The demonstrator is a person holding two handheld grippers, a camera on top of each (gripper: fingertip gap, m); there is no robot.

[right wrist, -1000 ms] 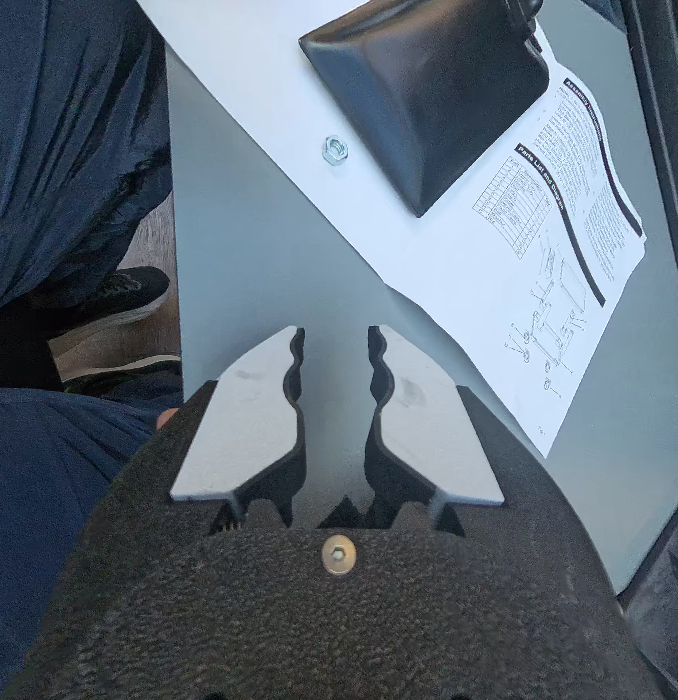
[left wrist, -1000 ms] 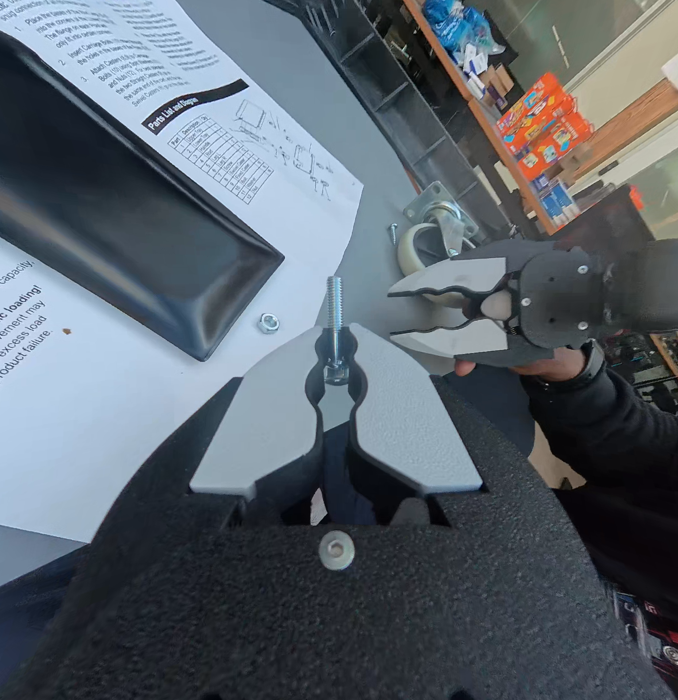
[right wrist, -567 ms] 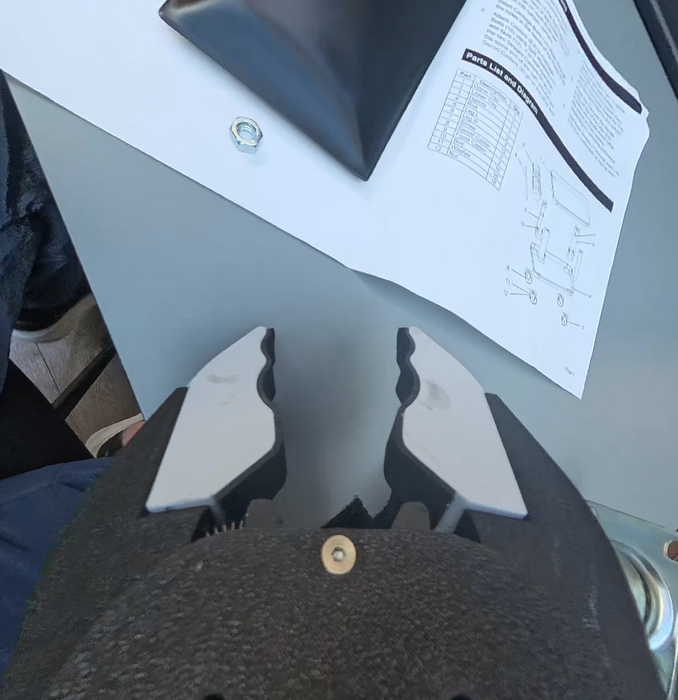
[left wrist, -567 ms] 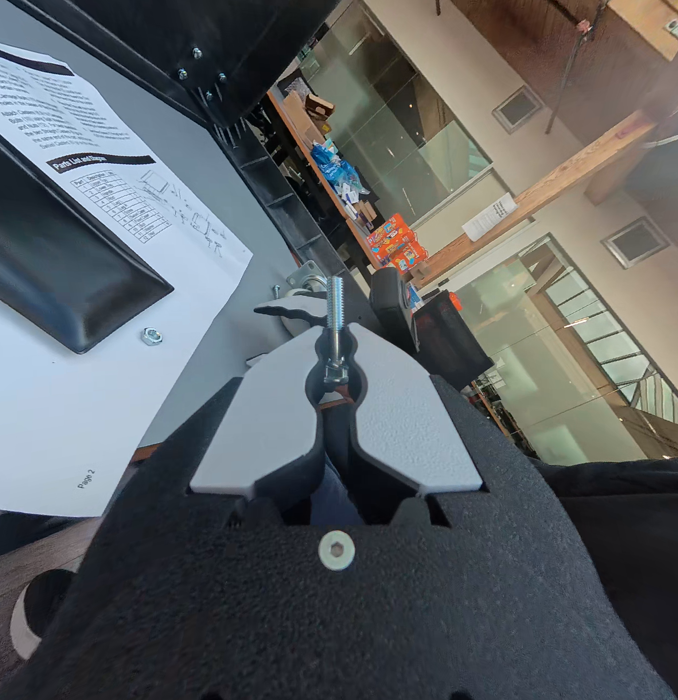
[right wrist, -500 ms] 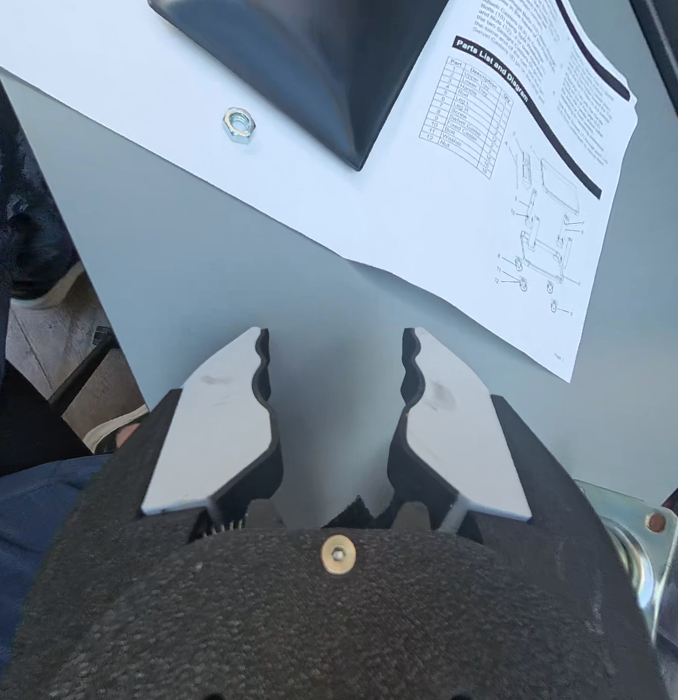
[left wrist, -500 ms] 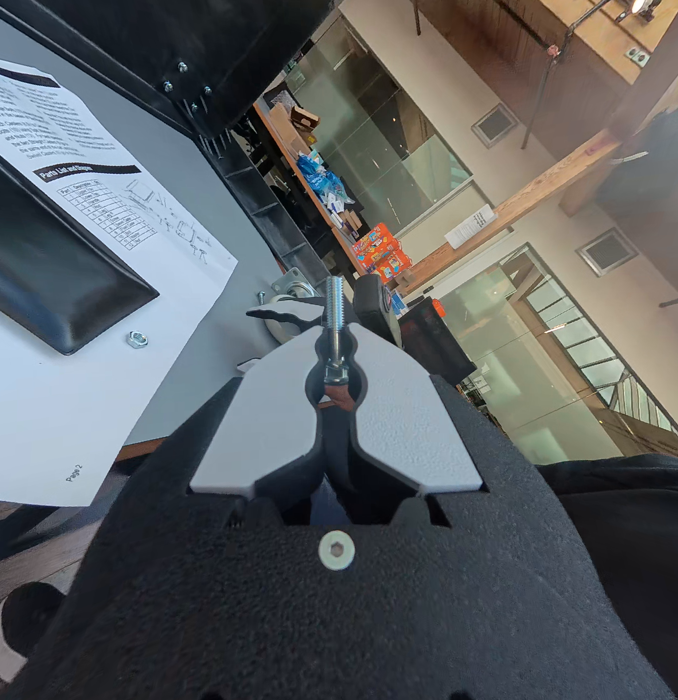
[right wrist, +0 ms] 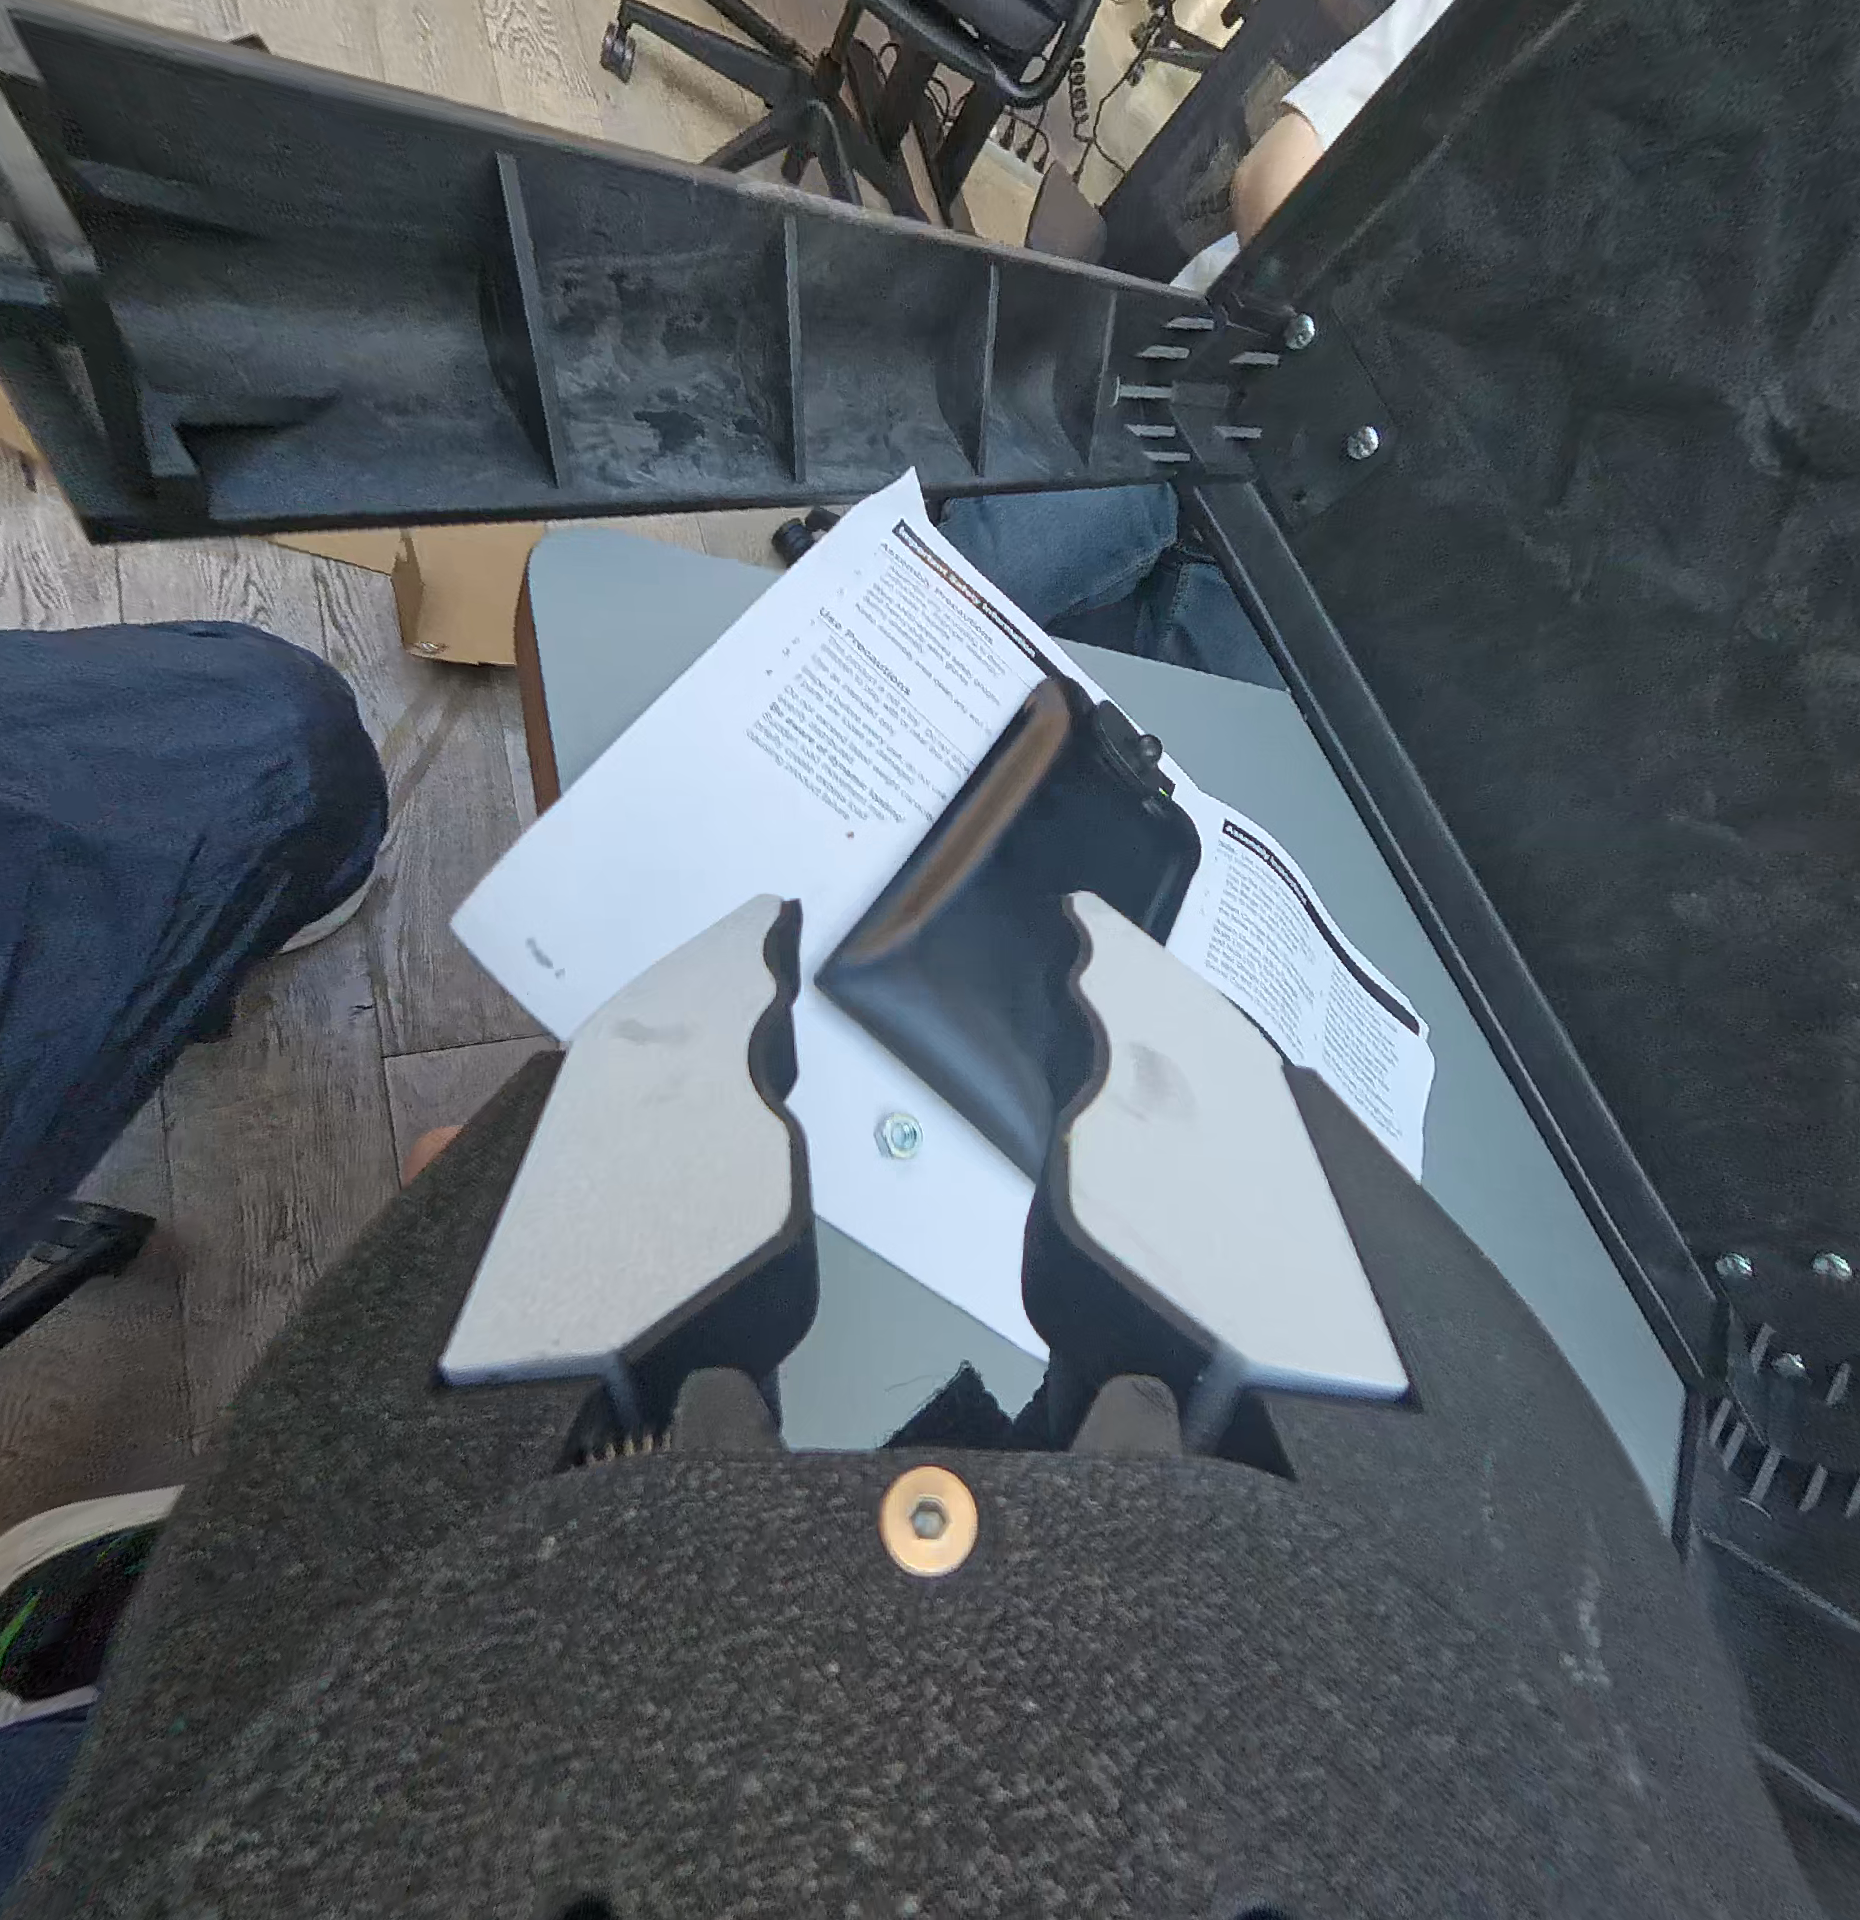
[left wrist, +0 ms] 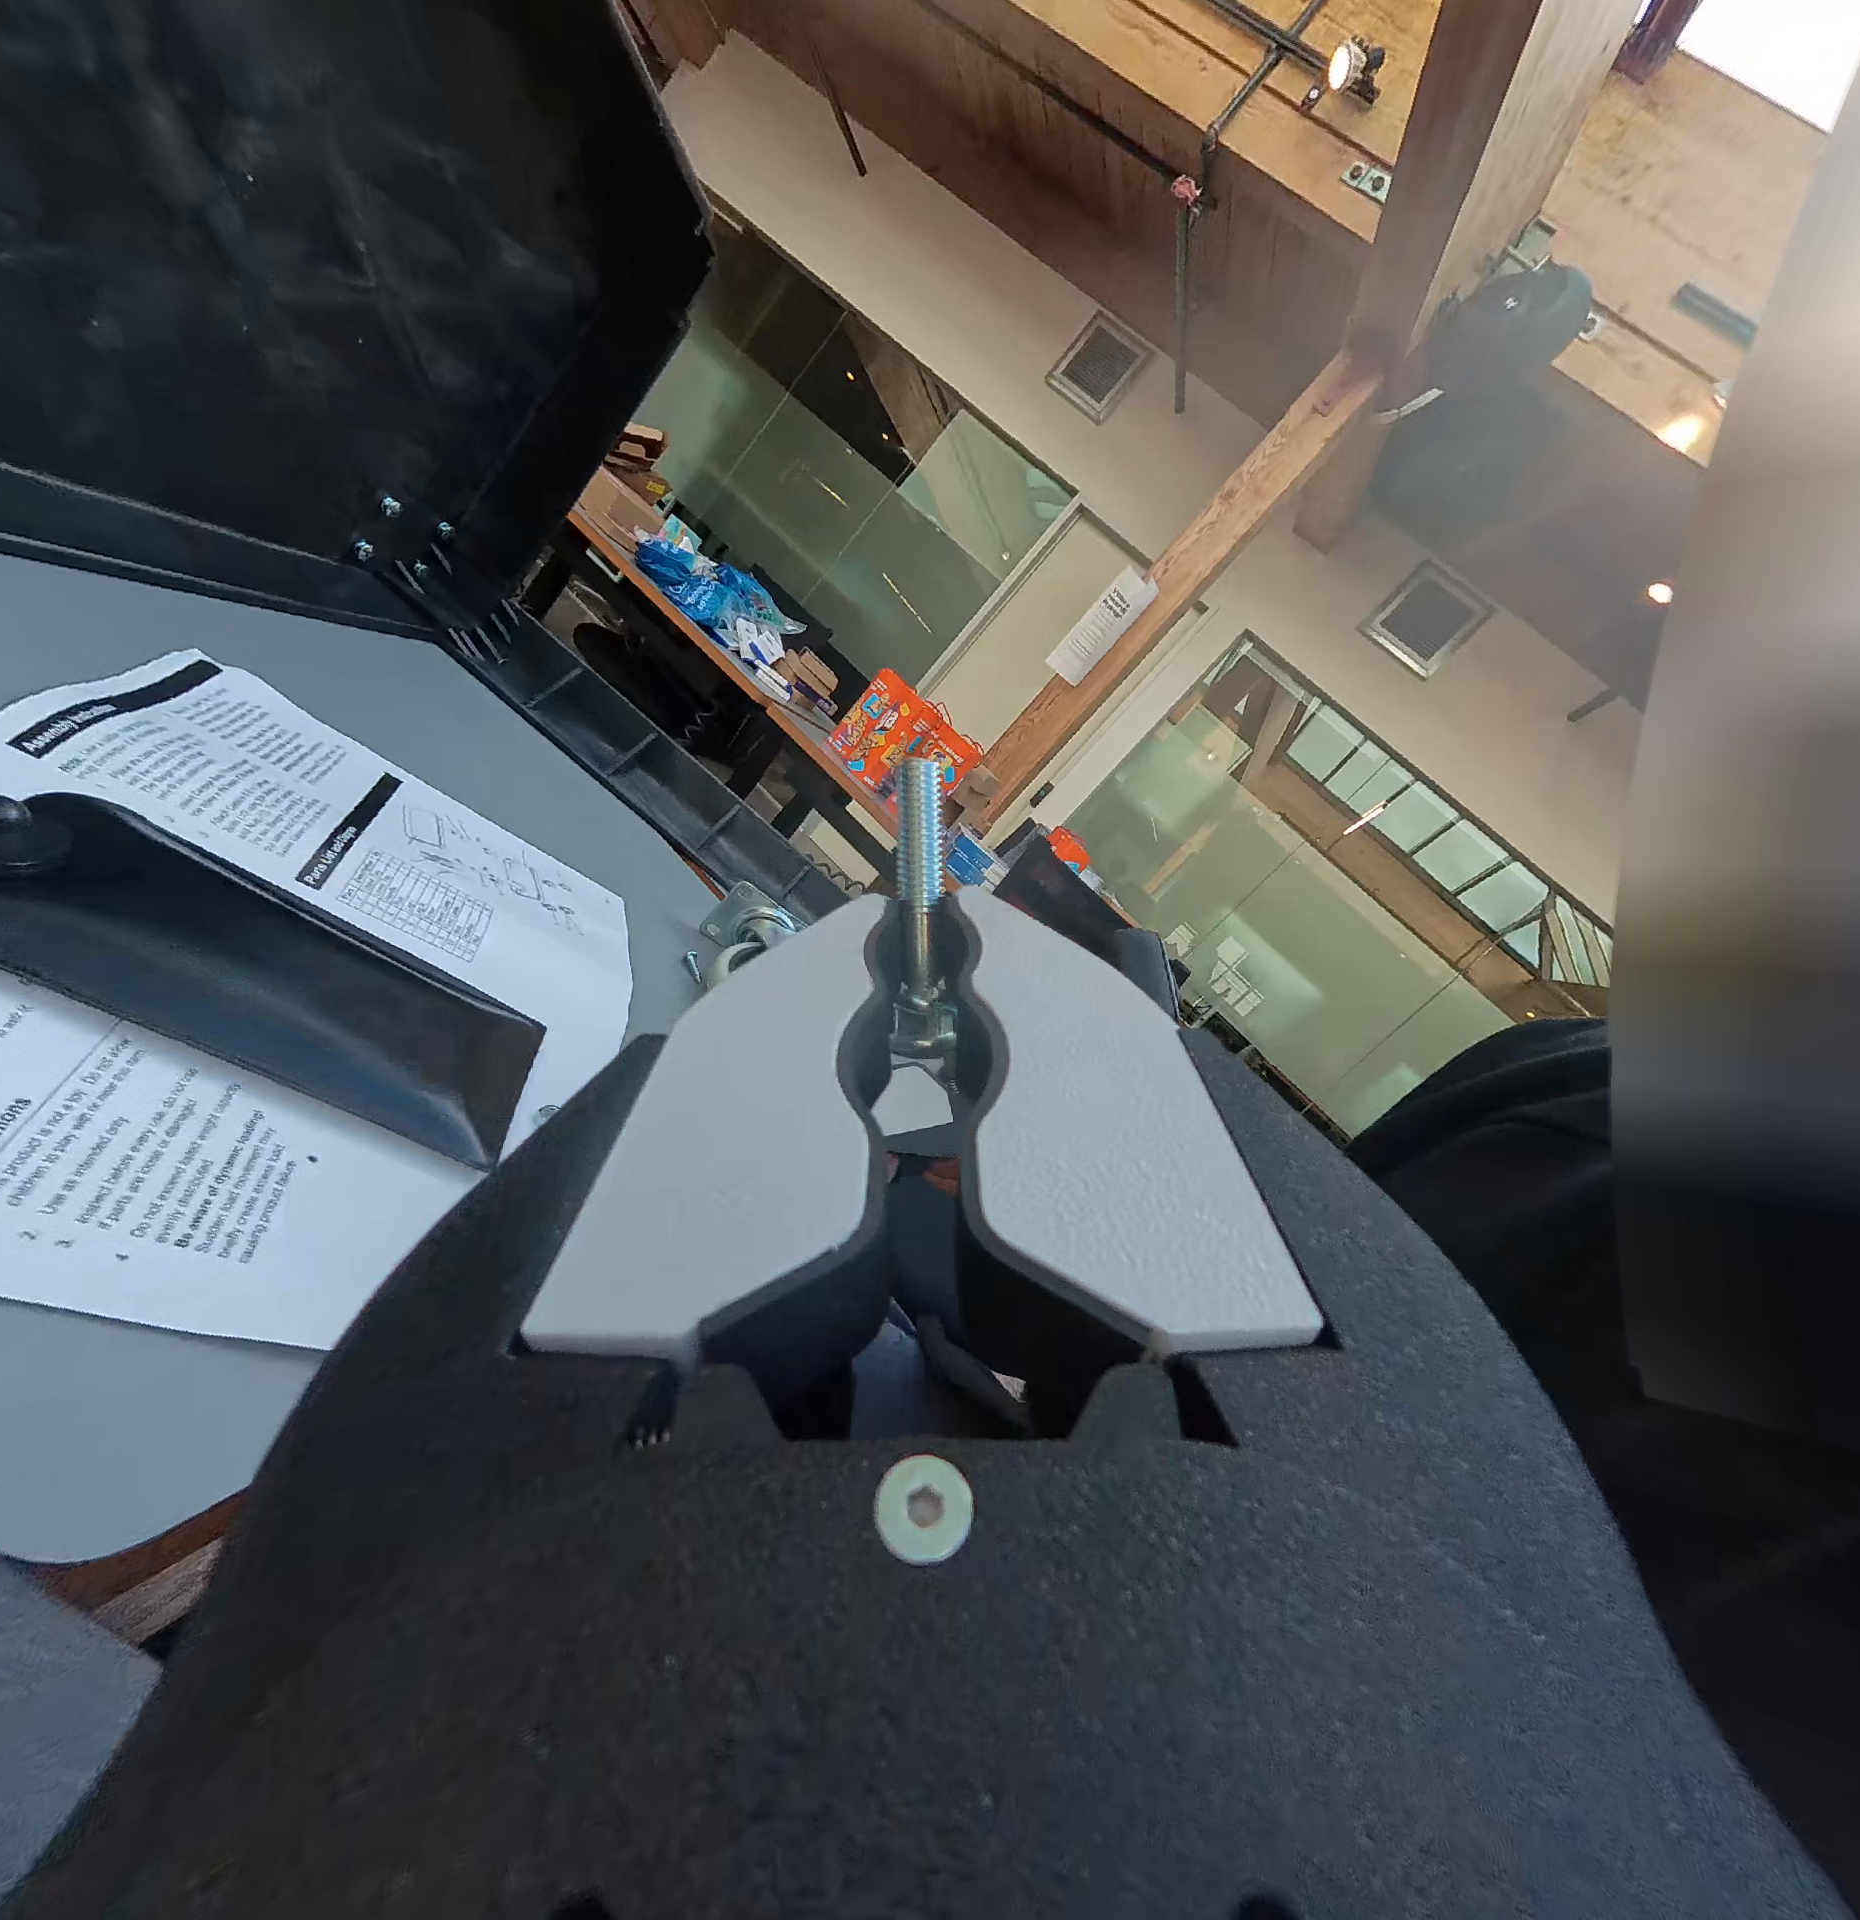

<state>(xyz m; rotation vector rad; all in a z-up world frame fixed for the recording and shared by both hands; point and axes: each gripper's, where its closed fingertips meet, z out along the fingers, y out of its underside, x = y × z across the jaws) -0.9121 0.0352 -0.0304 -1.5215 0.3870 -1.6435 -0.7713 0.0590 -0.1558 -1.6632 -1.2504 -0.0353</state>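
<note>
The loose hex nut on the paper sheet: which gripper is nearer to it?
Right. The right gripper hovers open above the nut, seen between its fingers. The left gripper, clamping a bolt, points away toward the room.

- Left gripper (left wrist: 921,914): its two grey fingers are closed together, pads pressing on the shank of a silver bolt (left wrist: 920,831), and it tilts upward.
- Right gripper (right wrist: 931,935): fingers spread apart with nothing between them, angled downward.

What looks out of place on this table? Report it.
Little stands out. A loose nut lies on the instruction sheet, beside the black bracket resting across it. The left gripper clamps a bolt.
</note>
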